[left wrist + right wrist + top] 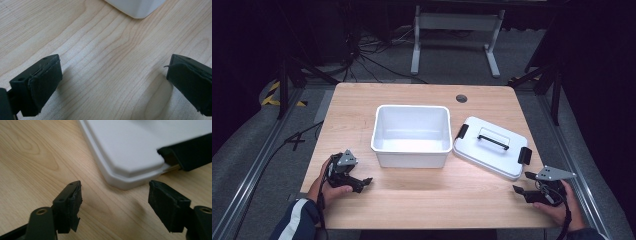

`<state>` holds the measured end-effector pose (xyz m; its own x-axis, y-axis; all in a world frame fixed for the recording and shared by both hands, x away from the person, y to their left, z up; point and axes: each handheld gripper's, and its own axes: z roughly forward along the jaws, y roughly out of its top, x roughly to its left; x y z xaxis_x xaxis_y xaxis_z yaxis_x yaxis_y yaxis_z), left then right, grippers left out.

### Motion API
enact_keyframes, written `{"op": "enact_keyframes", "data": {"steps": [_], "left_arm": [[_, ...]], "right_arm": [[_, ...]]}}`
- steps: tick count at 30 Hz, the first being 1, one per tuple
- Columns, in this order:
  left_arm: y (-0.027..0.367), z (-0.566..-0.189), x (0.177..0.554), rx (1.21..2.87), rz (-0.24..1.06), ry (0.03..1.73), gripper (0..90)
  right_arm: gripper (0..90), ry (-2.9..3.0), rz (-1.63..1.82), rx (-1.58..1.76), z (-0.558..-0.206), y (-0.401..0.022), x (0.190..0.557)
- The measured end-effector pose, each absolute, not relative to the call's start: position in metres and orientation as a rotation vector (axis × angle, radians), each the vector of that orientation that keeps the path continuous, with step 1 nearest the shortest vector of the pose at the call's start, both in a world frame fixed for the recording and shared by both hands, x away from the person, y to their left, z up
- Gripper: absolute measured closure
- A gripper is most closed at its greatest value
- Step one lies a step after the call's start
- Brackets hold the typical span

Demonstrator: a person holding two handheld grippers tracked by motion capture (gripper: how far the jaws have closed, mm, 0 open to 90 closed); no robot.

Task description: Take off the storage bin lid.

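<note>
A white open bin [411,159] stands at the middle of the wooden table [427,200]; its inside looks bare. To its right lies a white lid [482,150] flat on the wood, with a black handle [493,138] and a black clip [525,155] at each end. My left gripper [364,182] rests low at the front left, open, its jaws over bare wood, with a corner of the bin [136,8] ahead of them in the left gripper view [113,72]. My right gripper [523,182] is open at the front right, just short of the lid's corner [125,147] and clip [187,152], nothing between its jaws [115,195].
A round cable hole [461,98] sits near the table's far edge. Beyond the table stand a white frame [457,30] and loose cables on the grey floor [377,65]. Bare wood stretches along the front between the two hands.
</note>
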<state>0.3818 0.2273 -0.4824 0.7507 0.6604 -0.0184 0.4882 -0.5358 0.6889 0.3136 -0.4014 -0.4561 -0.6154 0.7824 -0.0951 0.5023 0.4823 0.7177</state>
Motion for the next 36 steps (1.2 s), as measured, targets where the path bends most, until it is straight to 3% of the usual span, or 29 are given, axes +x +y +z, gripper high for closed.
{"op": "enact_keyframes", "data": {"steps": [5,36], "left_arm": [[0.2274,-0.4825,0.3818,2.247,0.323,0.855,0.6],[0.2272,-0.4826,0.3813,2.243,0.321,0.864,0.6]], "right_arm": [[23.4,2.323,1.000,1.111,-0.4663,-0.4044,0.3135],[23.1,2.304,1.004,1.116,-0.4674,-0.4041,0.3115]]}}
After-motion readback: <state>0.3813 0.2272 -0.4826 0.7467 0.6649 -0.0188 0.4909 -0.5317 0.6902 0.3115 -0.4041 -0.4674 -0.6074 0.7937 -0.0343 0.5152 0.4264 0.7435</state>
